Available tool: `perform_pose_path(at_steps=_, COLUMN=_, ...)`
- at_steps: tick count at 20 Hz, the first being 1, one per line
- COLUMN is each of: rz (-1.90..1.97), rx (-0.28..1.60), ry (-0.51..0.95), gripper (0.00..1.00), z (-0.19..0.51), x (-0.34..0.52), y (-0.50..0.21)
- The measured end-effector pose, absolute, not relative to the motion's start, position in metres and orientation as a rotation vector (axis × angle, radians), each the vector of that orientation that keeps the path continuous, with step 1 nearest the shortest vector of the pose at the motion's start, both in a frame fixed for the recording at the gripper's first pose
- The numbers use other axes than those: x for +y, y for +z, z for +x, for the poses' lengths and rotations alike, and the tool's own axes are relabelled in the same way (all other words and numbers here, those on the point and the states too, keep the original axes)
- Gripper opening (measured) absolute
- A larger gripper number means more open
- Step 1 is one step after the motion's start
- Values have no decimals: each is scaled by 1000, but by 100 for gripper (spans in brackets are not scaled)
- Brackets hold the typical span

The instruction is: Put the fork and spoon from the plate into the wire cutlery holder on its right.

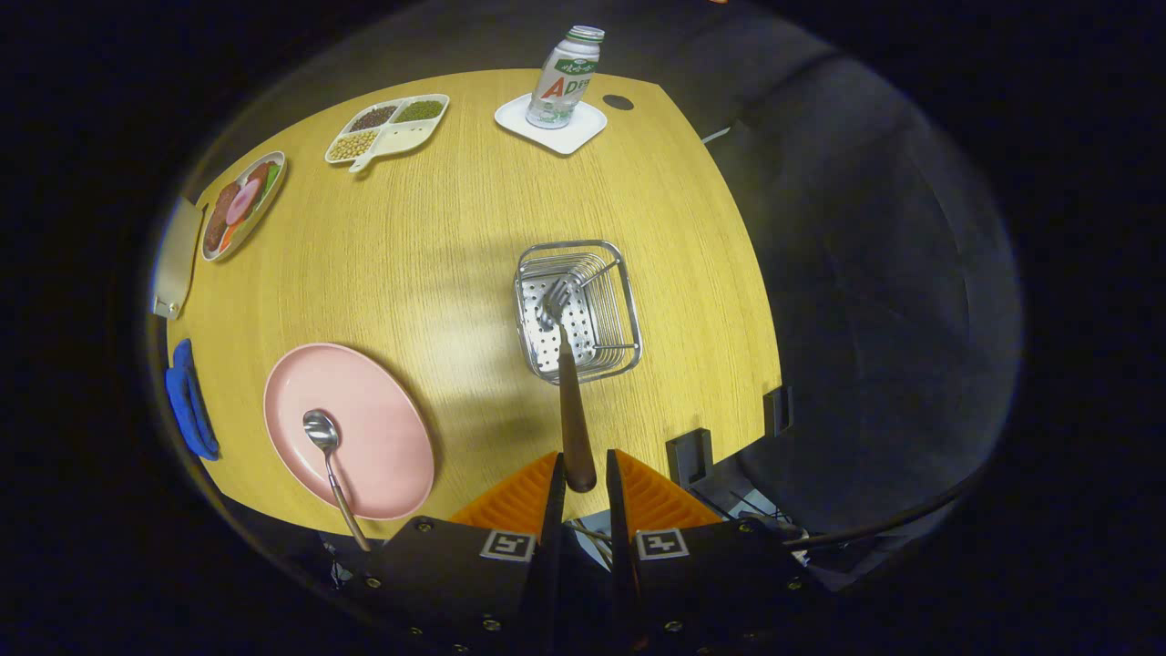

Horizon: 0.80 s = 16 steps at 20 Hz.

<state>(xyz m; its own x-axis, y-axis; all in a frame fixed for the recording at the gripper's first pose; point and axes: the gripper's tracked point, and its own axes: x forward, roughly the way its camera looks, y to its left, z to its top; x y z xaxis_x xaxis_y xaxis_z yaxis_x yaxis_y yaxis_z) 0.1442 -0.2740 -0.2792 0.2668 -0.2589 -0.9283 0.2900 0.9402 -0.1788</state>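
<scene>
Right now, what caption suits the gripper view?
Claw shut on fork, tines inside wire holder; spoon on pink plate.

gripper view | rides on gripper (579,476), high above wooden table (437,264) | faces steeply down along fingers | wide fisheye, whole tabletop in reach | wire cutlery holder (579,310) just ahead, mid-distance

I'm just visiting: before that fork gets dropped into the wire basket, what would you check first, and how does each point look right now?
1. Tool holds fork by its handle, both fingers pressing: ok.
2. Fork tines over the wire cutlery holder: ok.
3. Tines already touching the holder's floor: cannot tell.
4. Holder stands upright on the table: ok.
5. Spoon moved to holder: not ok, it lies on the pink plate.
6. Bottle well beyond the holder: ok.
</scene>
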Motion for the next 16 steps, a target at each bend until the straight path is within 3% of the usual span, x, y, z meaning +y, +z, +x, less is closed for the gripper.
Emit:
perform_pose_path(at_steps=2, rz=36, rx=1222, ry=-385, gripper=32, z=142, x=-275, y=-270)
perform_pose_path(at_steps=10, rz=-14, rx=1126, ry=-430, gripper=32, z=128, x=-267, y=-230)
perform_pose_path(at_steps=16, rz=-59, rx=1073, ry=-371, gripper=32, z=128, x=-215, y=-217)
